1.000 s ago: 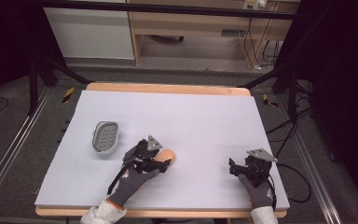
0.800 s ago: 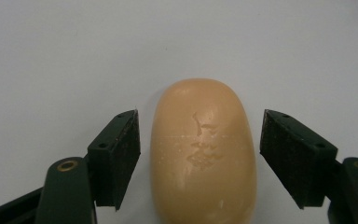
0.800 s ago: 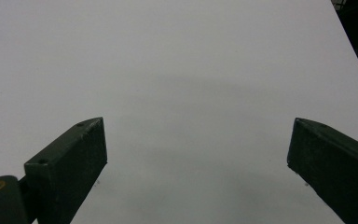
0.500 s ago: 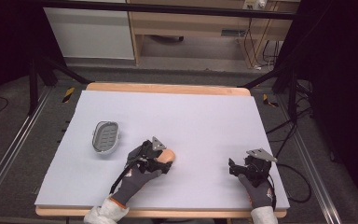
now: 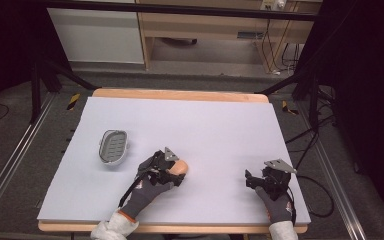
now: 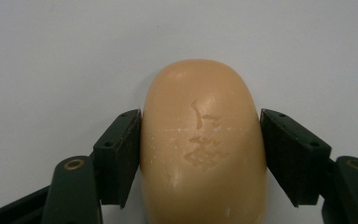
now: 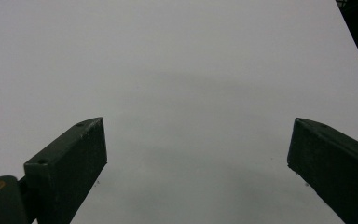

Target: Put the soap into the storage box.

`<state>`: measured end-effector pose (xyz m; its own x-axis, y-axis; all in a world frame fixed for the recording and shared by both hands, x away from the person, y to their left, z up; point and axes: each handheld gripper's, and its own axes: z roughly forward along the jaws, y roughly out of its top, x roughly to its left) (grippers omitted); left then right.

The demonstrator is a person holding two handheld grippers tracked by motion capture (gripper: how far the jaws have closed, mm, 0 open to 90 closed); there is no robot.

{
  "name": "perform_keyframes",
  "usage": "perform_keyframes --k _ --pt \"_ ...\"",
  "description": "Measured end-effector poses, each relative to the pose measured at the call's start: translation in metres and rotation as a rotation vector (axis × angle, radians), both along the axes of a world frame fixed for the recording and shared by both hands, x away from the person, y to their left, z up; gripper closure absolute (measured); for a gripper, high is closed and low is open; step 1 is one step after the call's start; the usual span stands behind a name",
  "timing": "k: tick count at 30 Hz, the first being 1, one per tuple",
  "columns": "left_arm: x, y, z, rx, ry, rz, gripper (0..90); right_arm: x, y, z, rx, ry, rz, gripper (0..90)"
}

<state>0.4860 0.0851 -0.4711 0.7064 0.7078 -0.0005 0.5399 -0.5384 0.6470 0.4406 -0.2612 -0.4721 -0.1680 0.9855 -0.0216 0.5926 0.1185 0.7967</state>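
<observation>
My left claw (image 6: 200, 154) hugging the soap (image 6: 203, 149), right claw (image 7: 196, 154) wide over bare tabletop (image 5: 205, 120), soap dish (image 5: 113, 146) near left edge

Open table (image 5: 220, 130) all round; soap dish (image 5: 113, 147) left.
</observation>
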Motion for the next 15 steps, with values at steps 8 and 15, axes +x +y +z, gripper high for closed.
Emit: perform_keyframes --k 8,15 --pt "0.0002 -0.0018 -0.0017 0.01 -0.001 0.002 30.8 0.0002 0.0 -0.0002 -0.001 0.002 0.0 4.9" --pt "0.0003 -0.0034 -0.0013 0.025 -0.005 0.006 31.2 0.0003 0.0 -0.0001 0.003 0.004 -0.004 4.8"
